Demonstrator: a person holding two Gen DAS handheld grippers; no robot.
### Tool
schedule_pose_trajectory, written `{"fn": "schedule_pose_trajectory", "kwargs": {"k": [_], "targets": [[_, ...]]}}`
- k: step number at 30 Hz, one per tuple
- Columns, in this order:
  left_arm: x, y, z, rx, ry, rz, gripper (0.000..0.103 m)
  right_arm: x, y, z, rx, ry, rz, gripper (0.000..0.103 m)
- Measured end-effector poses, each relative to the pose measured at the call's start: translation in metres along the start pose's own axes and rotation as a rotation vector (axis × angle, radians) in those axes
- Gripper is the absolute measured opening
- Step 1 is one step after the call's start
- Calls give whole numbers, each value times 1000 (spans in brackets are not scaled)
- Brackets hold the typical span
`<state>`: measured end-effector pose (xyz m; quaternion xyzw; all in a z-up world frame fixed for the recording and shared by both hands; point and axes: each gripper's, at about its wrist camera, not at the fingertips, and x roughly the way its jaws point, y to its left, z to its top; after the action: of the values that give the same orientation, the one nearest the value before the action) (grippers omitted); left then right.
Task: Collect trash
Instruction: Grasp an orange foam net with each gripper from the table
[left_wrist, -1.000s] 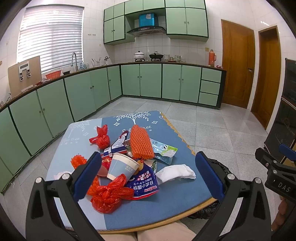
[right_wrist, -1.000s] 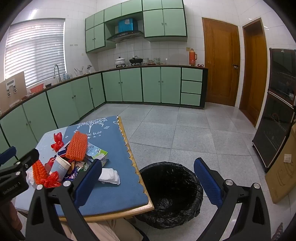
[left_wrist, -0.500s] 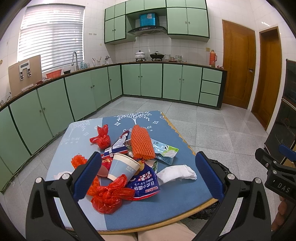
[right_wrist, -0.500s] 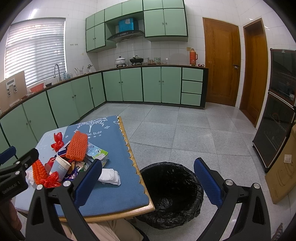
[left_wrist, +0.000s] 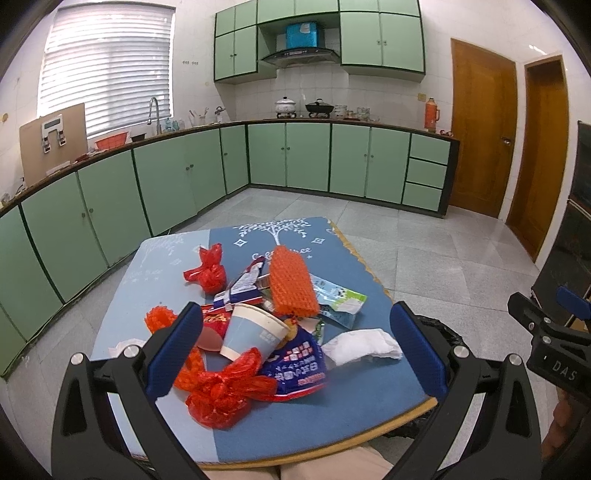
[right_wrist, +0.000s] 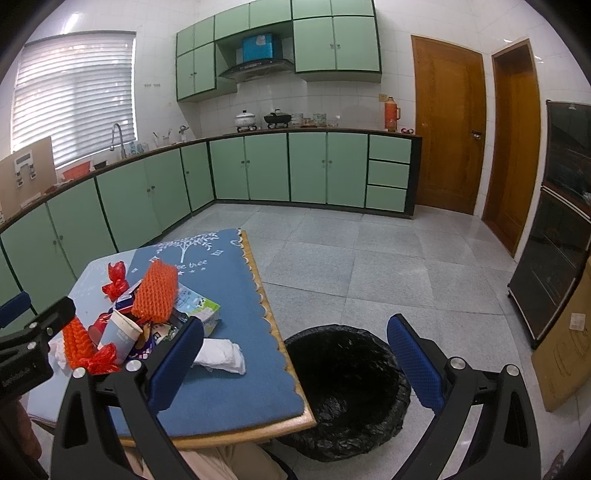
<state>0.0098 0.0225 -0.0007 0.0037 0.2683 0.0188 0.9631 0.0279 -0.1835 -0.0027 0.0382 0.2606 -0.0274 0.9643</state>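
A pile of trash lies on the blue-covered table (left_wrist: 332, 413): an orange foam net (left_wrist: 291, 282), a paper cup (left_wrist: 253, 332), red plastic bags (left_wrist: 225, 391), a blue snack wrapper (left_wrist: 299, 369), a green-white packet (left_wrist: 340, 301) and a crumpled white tissue (left_wrist: 360, 345). My left gripper (left_wrist: 295, 350) is open and empty, held above the near side of the pile. My right gripper (right_wrist: 295, 354) is open and empty, held over the table's right edge and the black-lined trash bin (right_wrist: 347, 380). The tissue (right_wrist: 221, 356) lies just beyond its left finger.
The bin stands on the tiled floor right of the table (right_wrist: 236, 413). Green kitchen cabinets (left_wrist: 295, 158) run along the back and left walls. Wooden doors (right_wrist: 448, 125) are at the back right. A dark oven cabinet (right_wrist: 554, 229) and a cardboard box (right_wrist: 565, 354) stand at the right.
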Motion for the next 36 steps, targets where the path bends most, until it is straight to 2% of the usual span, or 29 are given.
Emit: {"fn": "schedule_pose_trajectory", "kwargs": {"k": [5,12,17,22,28,32,34,36], "targets": [[24,32,3,-34,14,94,98,30,31,3,-39,4,62,97],[71,93,-2,-74,87,227,98,79,88,8,-101,22,176,97],[93,118,-11,-91,133,254,98,114,128,7,-160,40,243,97],[108,129,-15,-112,163,257,98,158,158,2,-178,129,300,96],[127,141,-22,-144,186,241,98,191,178,-8,-205,209,310,91],[133,148,-27,-157,198,223,98,210,186,-15,-206,268,332,82],[135,151,-29,-164,204,222,98,214,188,-17,-204,295,361,72],[135,155,-31,-172,208,231,98,220,188,-19,-188,340,416,51]]}}
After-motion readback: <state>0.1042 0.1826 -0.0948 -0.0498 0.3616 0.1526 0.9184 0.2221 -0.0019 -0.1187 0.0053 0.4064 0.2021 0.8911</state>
